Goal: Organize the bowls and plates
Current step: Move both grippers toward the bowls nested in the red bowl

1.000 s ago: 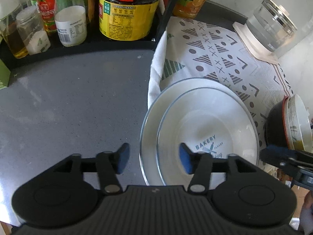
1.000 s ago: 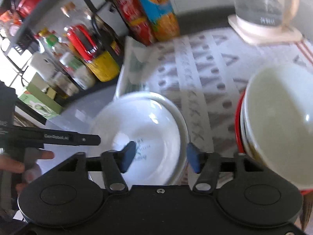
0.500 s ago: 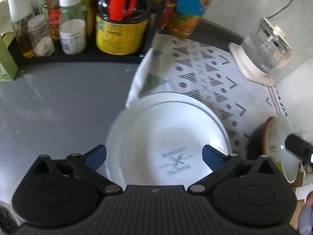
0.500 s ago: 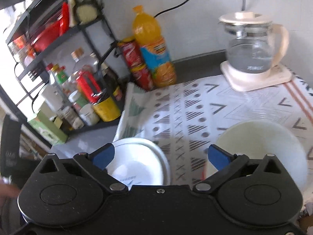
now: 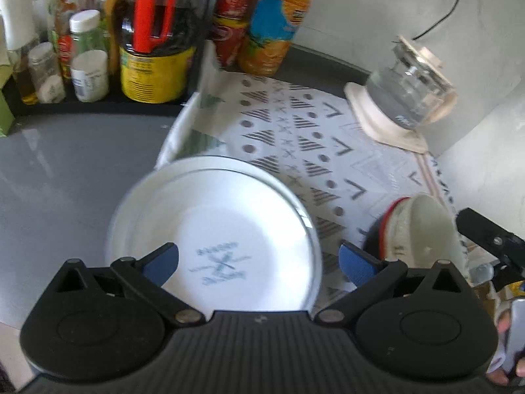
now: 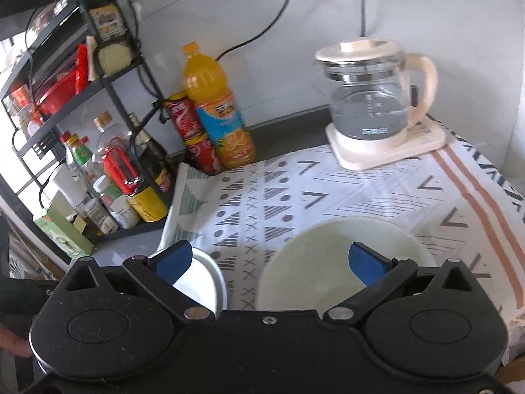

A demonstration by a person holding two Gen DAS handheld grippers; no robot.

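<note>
A stack of white plates with a blue "BAKERY" print lies at the left edge of the patterned cloth. My left gripper is open and empty above its near side. Stacked bowls, the top one pale cream, the outer one dark with a red rim, stand to the right. In the right wrist view my right gripper is open and empty above the cream bowl, with the plates at lower left.
A black rack with bottles and jars stands at the back left. An orange drink bottle and red cans stand at the wall. A glass kettle on its base is at the back right. Grey counter lies left of the cloth.
Both grippers have opened wide and pulled back and up. The plates and bowls now lie farther away below them.
</note>
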